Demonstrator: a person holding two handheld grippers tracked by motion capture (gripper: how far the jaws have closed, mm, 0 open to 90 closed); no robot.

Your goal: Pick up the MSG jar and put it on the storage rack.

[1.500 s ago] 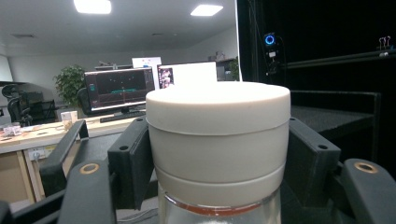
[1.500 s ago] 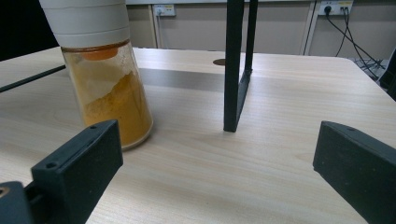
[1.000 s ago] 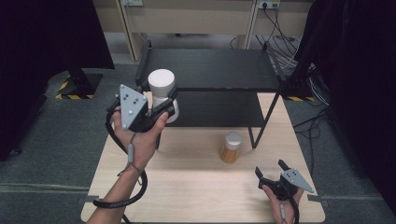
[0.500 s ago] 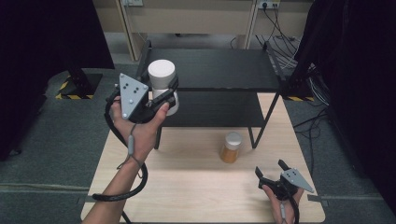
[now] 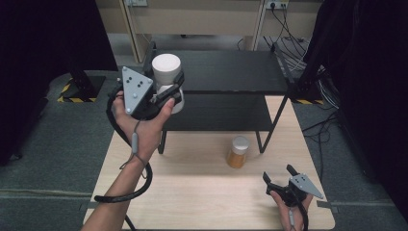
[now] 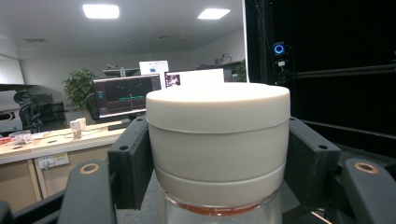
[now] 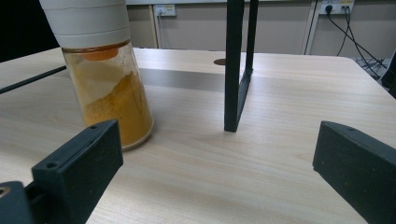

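A person's left hand (image 5: pixel 144 122) holds the left gripper (image 5: pixel 171 91) raised beside the left end of a black two-tier shelf (image 5: pixel 226 72). Its fingers (image 6: pixel 133 163) clamp both sides of a white-capped jar (image 5: pixel 167 79), just under the cap. From above, the jar sits level with the shelf's top tier at its left edge; whether it touches the shelf cannot be told.

The left gripper view shows what the high view cannot: clear glass with a reddish band (image 6: pixel 219 210) below the cap, and an office with monitors (image 6: pixel 122 95) beyond.

The right gripper (image 5: pixel 280 174) rests low near the wooden table's (image 5: pixel 192 192) front right corner, jaws spread wide and empty. Bare tabletop lies between its fingers (image 7: pixel 88 158). Ahead of the left finger stands a jar of orange powder (image 7: pixel 107 88); a black shelf leg (image 7: pixel 236 70) stands ahead between the fingers.
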